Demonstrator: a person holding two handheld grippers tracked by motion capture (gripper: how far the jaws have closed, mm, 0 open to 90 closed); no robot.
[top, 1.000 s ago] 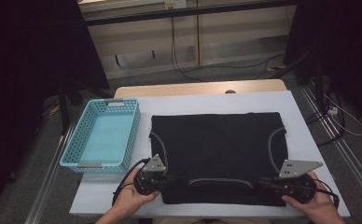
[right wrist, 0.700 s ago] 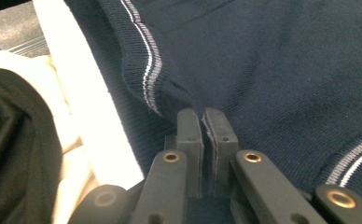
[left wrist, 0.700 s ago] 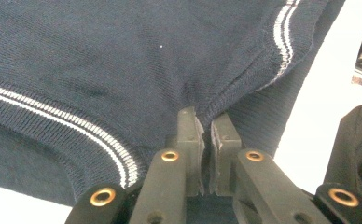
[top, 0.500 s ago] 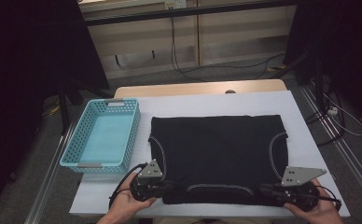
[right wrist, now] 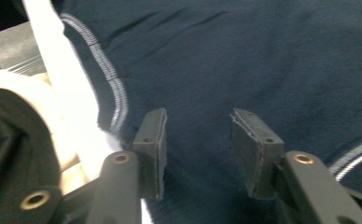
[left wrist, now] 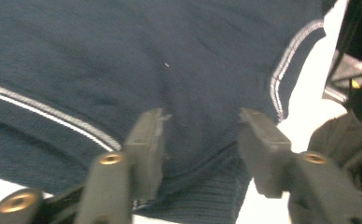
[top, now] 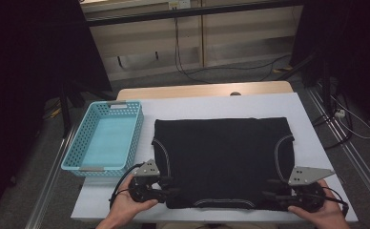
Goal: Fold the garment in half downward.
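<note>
Both grippers have slid down to the frame's bottom edge: left gripper (top: 169, 192) and right gripper (top: 272, 195), fingers wide, straddle the dark garment's (top: 221, 157) soft, limp hem corners.

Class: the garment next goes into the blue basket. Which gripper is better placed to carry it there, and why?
Probably the left gripper: it sits at the garment's near corner beside the basket; the right gripper is at the far corner.

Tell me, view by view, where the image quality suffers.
High view: dark surroundings, the black garment loses detail. Left gripper view: the white table is blown out, the near fingers are soft. Right gripper view: the white table strip glares and the sleeve is blurred.
</note>
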